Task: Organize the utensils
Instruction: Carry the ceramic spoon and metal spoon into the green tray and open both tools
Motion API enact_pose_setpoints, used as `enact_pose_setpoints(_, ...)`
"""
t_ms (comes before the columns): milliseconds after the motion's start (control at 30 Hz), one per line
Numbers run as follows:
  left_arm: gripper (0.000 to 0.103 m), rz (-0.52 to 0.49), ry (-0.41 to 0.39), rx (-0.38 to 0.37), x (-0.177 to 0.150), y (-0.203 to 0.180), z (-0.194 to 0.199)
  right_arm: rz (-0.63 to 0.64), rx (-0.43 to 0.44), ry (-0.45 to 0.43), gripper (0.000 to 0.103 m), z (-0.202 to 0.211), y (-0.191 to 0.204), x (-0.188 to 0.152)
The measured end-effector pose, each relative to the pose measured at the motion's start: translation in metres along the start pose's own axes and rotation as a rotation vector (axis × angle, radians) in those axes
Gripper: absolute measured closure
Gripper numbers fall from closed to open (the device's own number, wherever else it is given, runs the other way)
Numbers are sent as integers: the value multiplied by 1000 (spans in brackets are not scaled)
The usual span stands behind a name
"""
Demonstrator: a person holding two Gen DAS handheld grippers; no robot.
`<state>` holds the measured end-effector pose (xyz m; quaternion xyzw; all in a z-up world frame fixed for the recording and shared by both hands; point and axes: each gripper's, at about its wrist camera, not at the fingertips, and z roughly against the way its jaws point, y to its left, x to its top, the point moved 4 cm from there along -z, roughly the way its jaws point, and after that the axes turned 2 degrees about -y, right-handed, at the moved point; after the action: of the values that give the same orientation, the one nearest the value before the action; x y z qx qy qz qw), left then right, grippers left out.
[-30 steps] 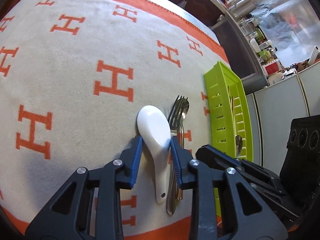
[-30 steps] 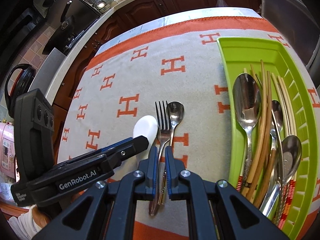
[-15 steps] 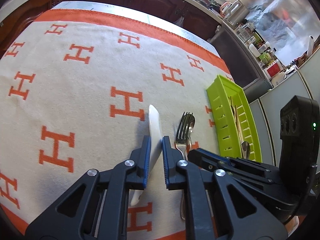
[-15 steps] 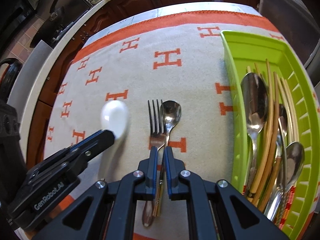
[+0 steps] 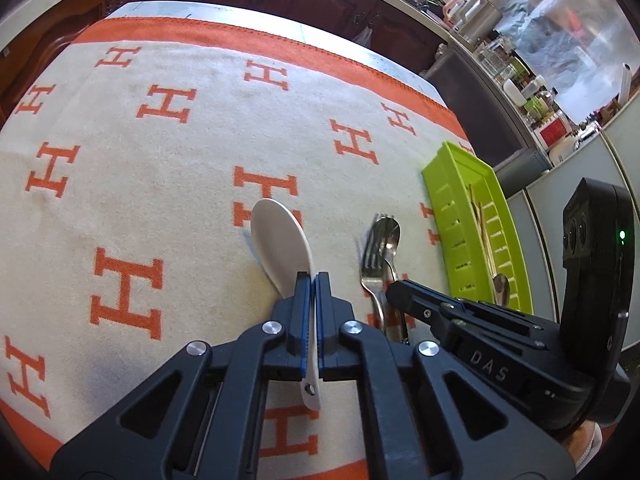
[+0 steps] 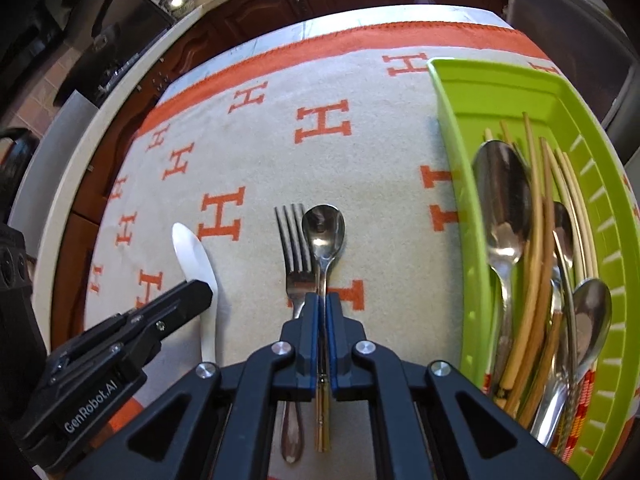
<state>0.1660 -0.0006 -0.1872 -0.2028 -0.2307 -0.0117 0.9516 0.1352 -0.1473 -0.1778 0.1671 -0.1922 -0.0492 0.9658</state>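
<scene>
My left gripper (image 5: 312,280) pinches the handle of the white spoon (image 5: 282,246), turned on edge, left of the fork (image 6: 295,256) on the H-patterned cloth (image 6: 256,152). My right gripper (image 6: 322,300) clamps the small metal spoon (image 6: 323,232) just right of that fork (handles side by side). Farther right, the green tray (image 6: 472,92) holds spoons and chopsticks.

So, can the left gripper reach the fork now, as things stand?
Probably not. The left gripper is shut on the white spoon, so it cannot take anything else. The right gripper, shut on the small metal spoon, sits right beside the fork.
</scene>
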Motion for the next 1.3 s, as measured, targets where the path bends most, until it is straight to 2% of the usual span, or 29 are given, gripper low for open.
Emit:
enact_pose_setpoints(200,103,-51,-5,-23,-3,-20,16,-41,69,-66,100,37,-10,0)
enact_pose_setpoints(300,103,-76,-14,-45,-2,-35,25,-53,76,-102,100,58,-20,1)
enact_pose_setpoints(467,103,-142,-28,-103,3,-76,41,-90,48,-162,100,88,-51,2)
enact_pose_setpoints(600,103,-217,-22,-148,7,-118,43,-124,-21,-188,99,102,-85,-1)
enact_pose_setpoints(767,103,-314,24,-175,2,-170,25,-143,-86,-150,99,100,-114,-12)
enact_pose_setpoints(933,103,-355,99,-167,-6,-199,-8,-142,-107,-108,99,90,-126,-19)
enact_pose_setpoints(1133,103,-353,174,-137,-13,-206,-44,-174,-88,-122,99,93,-135,-17)
enact_pose_setpoints(1300,102,-346,196,-97,-10,-199,-49,-177,-67,-121,98,92,-134,-17)
